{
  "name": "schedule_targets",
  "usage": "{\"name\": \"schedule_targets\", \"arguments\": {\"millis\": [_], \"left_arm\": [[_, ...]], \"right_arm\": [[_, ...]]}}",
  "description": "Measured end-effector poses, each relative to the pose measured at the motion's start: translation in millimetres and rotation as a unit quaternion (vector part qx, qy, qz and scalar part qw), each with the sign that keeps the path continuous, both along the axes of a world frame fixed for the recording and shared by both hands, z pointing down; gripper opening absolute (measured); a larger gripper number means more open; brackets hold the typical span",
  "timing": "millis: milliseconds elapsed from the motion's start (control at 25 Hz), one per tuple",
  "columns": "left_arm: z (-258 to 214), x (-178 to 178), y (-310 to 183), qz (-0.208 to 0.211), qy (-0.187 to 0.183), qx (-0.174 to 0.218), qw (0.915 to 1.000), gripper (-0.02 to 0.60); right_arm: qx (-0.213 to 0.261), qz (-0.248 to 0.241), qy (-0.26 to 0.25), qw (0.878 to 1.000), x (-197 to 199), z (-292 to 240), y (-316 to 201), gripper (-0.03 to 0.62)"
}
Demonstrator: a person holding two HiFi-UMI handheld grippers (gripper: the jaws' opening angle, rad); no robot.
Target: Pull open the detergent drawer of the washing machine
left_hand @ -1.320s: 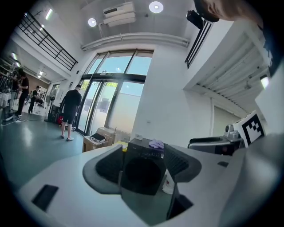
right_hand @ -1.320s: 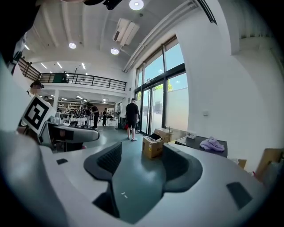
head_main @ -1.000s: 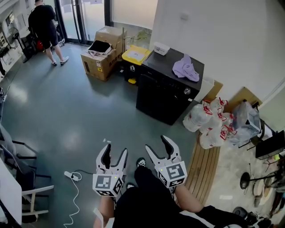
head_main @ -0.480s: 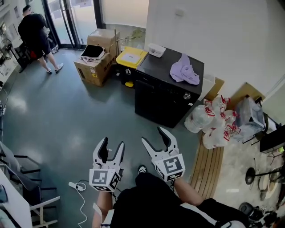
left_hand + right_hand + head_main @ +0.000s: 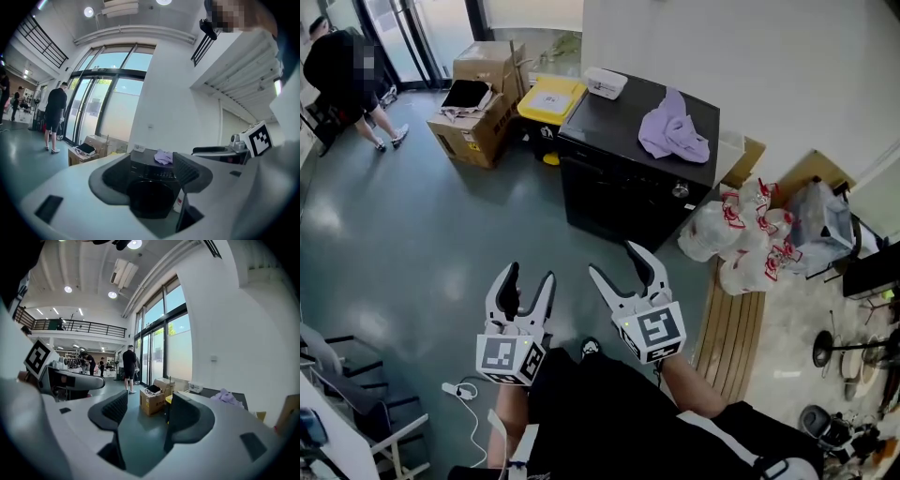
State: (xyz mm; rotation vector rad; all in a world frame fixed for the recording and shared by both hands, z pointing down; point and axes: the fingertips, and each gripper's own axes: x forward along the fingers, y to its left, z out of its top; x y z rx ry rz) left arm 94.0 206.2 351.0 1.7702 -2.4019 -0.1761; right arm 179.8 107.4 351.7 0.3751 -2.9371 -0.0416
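The black washing machine (image 5: pixel 619 192) stands against the white wall, a purple cloth (image 5: pixel 673 136) and a small white box (image 5: pixel 606 82) on its top. Its round door (image 5: pixel 150 197) and control strip (image 5: pixel 161 174) show in the left gripper view; the drawer front is too small to make out. My left gripper (image 5: pixel 527 281) and right gripper (image 5: pixel 619 265) hover open over the floor, well short of the machine, nothing between their fingers. The left gripper (image 5: pixel 152 183) points at the machine. The right gripper (image 5: pixel 146 416) points left of it, toward a cardboard box (image 5: pixel 152 401).
Cardboard boxes (image 5: pixel 473 103) and a yellow bin (image 5: pixel 548 98) sit left of the machine. White plastic bags (image 5: pixel 741 248) and a slatted wooden board (image 5: pixel 727 342) lie to its right. A person (image 5: pixel 342 75) stands by the glass doors. A chair (image 5: pixel 347 412) and a power strip (image 5: pixel 455 389) are at lower left.
The machine has drawn nearer and lower in the head view. Both grippers stay open and side by side. The person at the back has shifted toward the left edge.
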Motion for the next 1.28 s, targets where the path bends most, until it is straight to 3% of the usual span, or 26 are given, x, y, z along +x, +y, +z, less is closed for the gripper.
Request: {"name": "schedule_targets", "arguments": {"millis": [360, 520, 760, 1040, 1280], "left_arm": [[11.0, -39.1, -57.2, 0.035, 0.008, -0.015, 0.9993, 0.275], [19.6, -65.7, -89.1, 0.068, 0.011, -0.028, 0.9972, 0.275], [34.7, -127.8, -109.8, 0.119, 0.019, -0.059, 0.9909, 0.275], [56.1, -208.6, -133.9, 0.161, 0.050, -0.063, 0.9837, 0.275], [85.5, -272.1, -164.5, 0.202, 0.037, -0.077, 0.9757, 0.275]], "right_arm": [[-0.018, 0.031, 0.008, 0.999, -36.7, 14.9, -50.8, 0.298], [-0.009, 0.052, 0.027, 0.998, -58.7, 15.1, -77.0, 0.298], [-0.021, 0.087, 0.038, 0.995, -107.0, 8.8, -92.2, 0.291], [-0.046, 0.144, 0.052, 0.987, -173.8, 28.8, -103.8, 0.284], [-0.057, 0.196, 0.060, 0.977, -221.1, 54.5, -113.8, 0.284]]}}
